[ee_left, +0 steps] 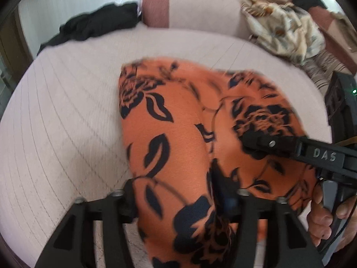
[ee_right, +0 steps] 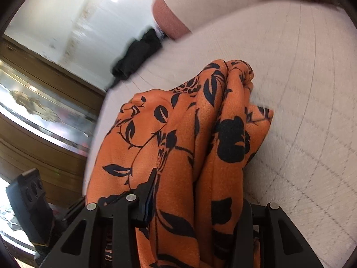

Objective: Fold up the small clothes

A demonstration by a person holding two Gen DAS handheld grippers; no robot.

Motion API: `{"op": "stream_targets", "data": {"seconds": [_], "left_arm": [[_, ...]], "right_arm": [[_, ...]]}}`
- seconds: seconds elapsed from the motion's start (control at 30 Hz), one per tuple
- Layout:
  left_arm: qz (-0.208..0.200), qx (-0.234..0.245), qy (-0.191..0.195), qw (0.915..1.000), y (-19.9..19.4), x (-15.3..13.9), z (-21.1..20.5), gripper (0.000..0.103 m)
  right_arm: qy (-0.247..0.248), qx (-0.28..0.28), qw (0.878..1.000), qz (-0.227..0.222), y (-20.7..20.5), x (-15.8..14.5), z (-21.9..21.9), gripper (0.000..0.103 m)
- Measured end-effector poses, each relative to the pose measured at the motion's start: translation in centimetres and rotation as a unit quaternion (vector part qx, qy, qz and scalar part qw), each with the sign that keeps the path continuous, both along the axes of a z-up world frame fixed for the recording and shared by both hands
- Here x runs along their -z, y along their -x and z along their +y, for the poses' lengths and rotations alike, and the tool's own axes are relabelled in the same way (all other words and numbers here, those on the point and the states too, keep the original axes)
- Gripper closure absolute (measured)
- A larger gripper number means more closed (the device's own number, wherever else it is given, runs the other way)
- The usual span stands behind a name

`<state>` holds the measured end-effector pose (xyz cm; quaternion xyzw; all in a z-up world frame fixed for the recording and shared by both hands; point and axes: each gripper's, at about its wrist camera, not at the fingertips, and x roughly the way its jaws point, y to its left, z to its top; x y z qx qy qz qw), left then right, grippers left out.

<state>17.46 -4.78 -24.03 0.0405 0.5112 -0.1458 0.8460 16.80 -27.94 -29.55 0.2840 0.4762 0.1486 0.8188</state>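
Observation:
An orange garment with a black flower print (ee_left: 178, 138) hangs bunched over the pale pink quilted cushion (ee_left: 67, 102). My left gripper (ee_left: 183, 198) is shut on the garment's near edge; cloth drapes over and hides the fingertips. My right gripper (ee_left: 263, 144) reaches in from the right of the left wrist view and pinches the same cloth. In the right wrist view the garment (ee_right: 169, 147) fills the centre in folds, and my right gripper (ee_right: 196, 201) is shut on it, one finger (ee_right: 149, 192) showing at the left.
A black garment (ee_left: 93, 26) lies at the cushion's far left. A cream patterned cloth (ee_left: 283, 29) is heaped at the far right beside a pink bolster (ee_left: 169, 6). A wooden cabinet (ee_right: 44, 111) stands left of the cushion.

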Motion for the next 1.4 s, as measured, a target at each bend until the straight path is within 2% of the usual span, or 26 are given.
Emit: {"op": "stream_targets", "data": {"seconds": [0.07, 0.13, 0.23, 0.33, 0.43, 0.5, 0.57, 0.6, 0.63, 0.7, 0.77, 0.8, 0.83, 0.93, 1.2, 1.33, 1.4], "left_arm": [[-0.012, 0.003, -0.009, 0.9999, 0.3, -0.5, 0.1, 0.030], [-0.025, 0.009, -0.020, 0.9994, 0.9, -1.1, 0.1, 0.028], [-0.048, 0.004, -0.035, 0.9982, 2.0, -2.1, 0.5, 0.028], [-0.088, -0.015, -0.052, 0.9947, 4.5, -3.6, 1.2, 0.028], [-0.127, -0.038, -0.071, 0.9887, 6.9, -4.4, 2.4, 0.027], [-0.145, -0.049, -0.098, 0.9834, 7.9, -4.3, 2.9, 0.027], [-0.143, -0.054, -0.116, 0.9813, 8.1, -3.5, 3.5, 0.027], [-0.137, -0.055, -0.119, 0.9818, 8.0, -3.0, 3.6, 0.027], [-0.131, -0.056, -0.122, 0.9822, 7.8, -2.2, 3.8, 0.027], [-0.121, -0.058, -0.135, 0.9817, 7.3, -1.3, 3.7, 0.026], [-0.122, -0.059, -0.131, 0.9821, 7.5, -1.7, 3.6, 0.025], [-0.121, -0.062, -0.132, 0.9819, 7.7, -2.3, 3.7, 0.026], [-0.121, -0.064, -0.130, 0.9820, 8.0, -2.6, 3.8, 0.026], [-0.131, -0.076, -0.109, 0.9824, 9.3, -5.0, 4.2, 0.026], [-0.205, -0.112, -0.079, 0.9692, 12.8, -13.3, 4.1, 0.025], [-0.227, -0.125, -0.071, 0.9632, 14.2, -16.3, 3.9, 0.023], [-0.239, -0.132, -0.068, 0.9596, 14.9, -17.7, 3.8, 0.020]], "right_arm": [[0.008, 0.007, 1.000, 0.010, -0.3, 0.8, 0.0, 0.048], [0.003, 0.014, 1.000, 0.020, -0.3, 0.7, -0.4, 0.042], [0.021, 0.024, 0.999, 0.013, 0.2, -0.6, -1.4, 0.042], [0.059, 0.049, 0.997, -0.015, 2.5, -2.8, -2.4, 0.042], [0.101, 0.067, 0.990, -0.078, 5.9, -5.5, -2.9, 0.042], [0.102, 0.054, 0.986, -0.120, 8.0, -7.2, -2.9, 0.043], [0.105, 0.038, 0.983, -0.148, 9.6, -8.5, -2.1, 0.058], [0.108, 0.027, 0.982, -0.154, 9.5, -8.7, -1.2, 0.061], [0.106, 0.010, 0.983, -0.151, 9.5, -8.5, -0.2, 0.063], [0.107, -0.008, 0.987, -0.117, 8.6, -6.9, 1.2, 0.064], [0.122, -0.017, 0.992, -0.029, 7.0, -3.1, 1.7, 0.065], [0.119, -0.016, 0.993, -0.017, 6.7, -2.2, 1.7, 0.067], [0.124, -0.008, 0.992, -0.034, 7.2, -2.8, 1.7, 0.068], [0.136, -0.018, 0.990, -0.043, 8.2, -5.4, 2.4, 0.068], [0.154, 0.003, 0.979, -0.132, 12.9, -13.2, 2.5, 0.065], [0.178, 0.007, 0.970, -0.165, 14.5, -16.2, 3.1, 0.064], [0.183, 0.012, 0.967, -0.175, 15.4, -17.2, 3.3, 0.046]]}}
